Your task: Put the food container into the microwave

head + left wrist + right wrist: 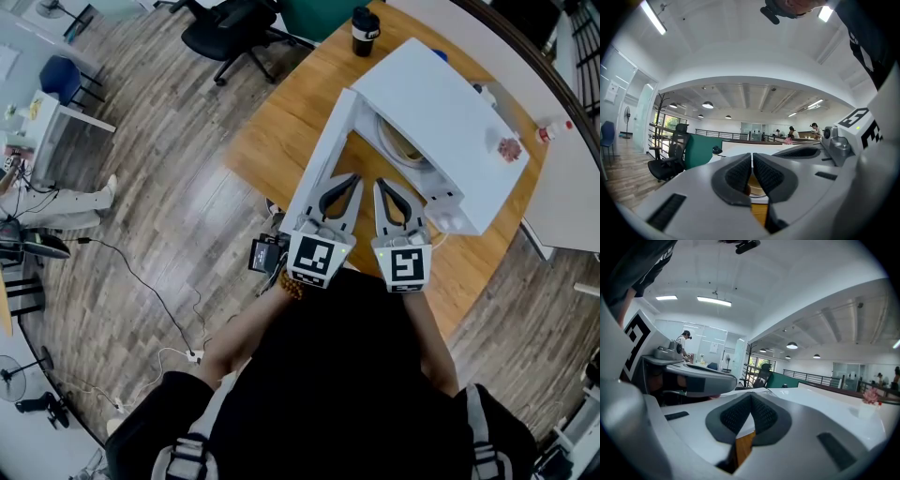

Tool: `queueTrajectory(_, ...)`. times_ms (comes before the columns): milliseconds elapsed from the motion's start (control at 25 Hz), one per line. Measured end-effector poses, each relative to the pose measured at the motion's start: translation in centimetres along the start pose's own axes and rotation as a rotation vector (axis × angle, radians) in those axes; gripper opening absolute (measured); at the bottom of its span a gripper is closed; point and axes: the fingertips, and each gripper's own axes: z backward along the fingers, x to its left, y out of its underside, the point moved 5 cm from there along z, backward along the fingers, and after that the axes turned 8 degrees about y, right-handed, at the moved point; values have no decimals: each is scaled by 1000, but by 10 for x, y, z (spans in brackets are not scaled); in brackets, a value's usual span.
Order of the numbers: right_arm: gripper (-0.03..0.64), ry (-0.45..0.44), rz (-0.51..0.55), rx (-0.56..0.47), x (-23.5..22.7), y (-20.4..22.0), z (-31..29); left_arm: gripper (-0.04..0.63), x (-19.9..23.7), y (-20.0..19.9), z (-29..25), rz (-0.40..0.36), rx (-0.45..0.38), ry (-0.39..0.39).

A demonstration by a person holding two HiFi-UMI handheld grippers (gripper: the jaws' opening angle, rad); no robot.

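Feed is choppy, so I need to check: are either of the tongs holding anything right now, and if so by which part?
Nothing is held. The left tongs and the right tongs are both closed with nothing between them, in front of the open microwave.

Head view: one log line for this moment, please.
left gripper: shut, empty | right gripper: shut, empty | microwave: door open, round dish inside | grippers: side by side before opening

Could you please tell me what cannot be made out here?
Head view: the microwave roof hides most of its cavity; the round rim inside could be container or turntable.
Head view: pink item on top, too small to identify.
Gripper views: their own bodies block most of the table.
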Motion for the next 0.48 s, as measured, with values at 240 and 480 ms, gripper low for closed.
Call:
queueTrajectory(240,7,-27,-12,4,3,1,1,31,-1,1,0,-3,4,4)
queueTrajectory(480,6,-58,-3,14,8,2,-1,31,0,0,0,-1,3,3)
